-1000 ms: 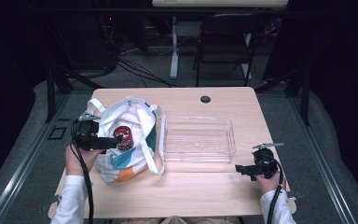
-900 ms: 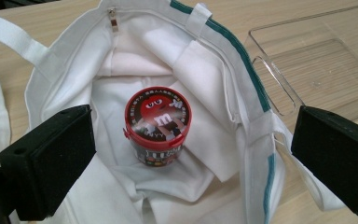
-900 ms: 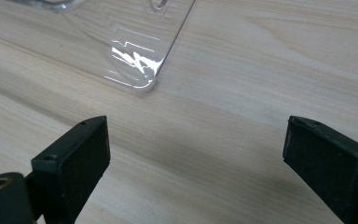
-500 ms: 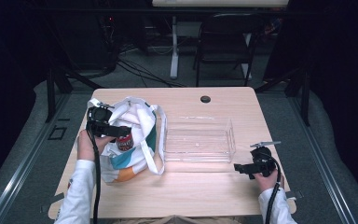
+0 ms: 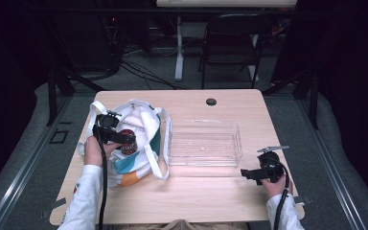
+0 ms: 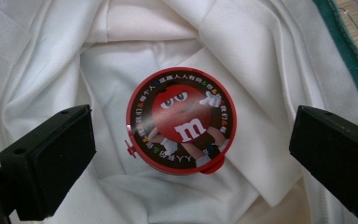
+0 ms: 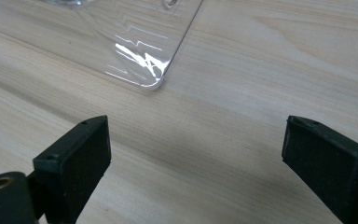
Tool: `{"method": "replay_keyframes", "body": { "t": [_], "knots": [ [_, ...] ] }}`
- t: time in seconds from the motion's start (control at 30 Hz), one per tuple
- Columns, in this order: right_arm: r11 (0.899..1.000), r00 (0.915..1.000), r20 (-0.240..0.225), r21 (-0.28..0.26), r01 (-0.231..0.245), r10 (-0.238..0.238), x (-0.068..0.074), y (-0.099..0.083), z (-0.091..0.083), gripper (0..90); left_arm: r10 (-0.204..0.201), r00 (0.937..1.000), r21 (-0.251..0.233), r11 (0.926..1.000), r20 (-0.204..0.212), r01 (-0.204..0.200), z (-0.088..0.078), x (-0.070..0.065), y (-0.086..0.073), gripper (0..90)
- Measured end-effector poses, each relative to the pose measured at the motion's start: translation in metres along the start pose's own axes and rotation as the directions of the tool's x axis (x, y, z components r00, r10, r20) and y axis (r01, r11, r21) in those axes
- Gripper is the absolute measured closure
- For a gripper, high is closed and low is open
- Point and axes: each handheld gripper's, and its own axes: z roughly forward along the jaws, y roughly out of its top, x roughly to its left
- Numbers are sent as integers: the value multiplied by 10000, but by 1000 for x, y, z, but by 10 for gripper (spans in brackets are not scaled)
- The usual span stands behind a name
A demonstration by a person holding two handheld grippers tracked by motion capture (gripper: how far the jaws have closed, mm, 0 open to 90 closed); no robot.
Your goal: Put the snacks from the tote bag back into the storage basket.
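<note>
A round red candy tin [image 6: 182, 126] with a cartoon figure on its lid lies inside an open white tote bag [image 5: 139, 120] at the table's left. The same tin [image 5: 127, 142] shows in the bag's mouth in the high view. My left gripper [image 6: 191, 158] hovers just above it, open, one jaw on either side of the tin without touching it. A clear plastic tray [image 5: 204, 143] stands empty at the table's middle. My right gripper [image 5: 247, 173] stays low over the bare wood near the tray's front right corner [image 7: 151, 81], open and holding nothing.
The tote bag has teal and orange panels and loose white straps [image 5: 153, 158] that trail toward the tray. A dark round grommet [image 5: 211, 101] sits in the table's far edge. Behind the table stand a chair [image 5: 232, 43] and cables on the floor.
My left gripper has moved from the bag's left side up over its mouth and turned down toward the tin. The right gripper has stayed almost still.
</note>
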Motion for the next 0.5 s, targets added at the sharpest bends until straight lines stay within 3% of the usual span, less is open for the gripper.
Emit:
{"method": "replay_keyframes", "body": {
  "t": [0.27,0.5],
  "knots": [
    [9998,9999,-2,139,131,-131,2,4,7,79,-189,9998,268,9995,-34,190,12,13,-1,2],
    [9998,10000,49,205,54,-55,1,2,7,79,53,9999,466,9989,105,-57,18,7,5,0]
  ]
}}
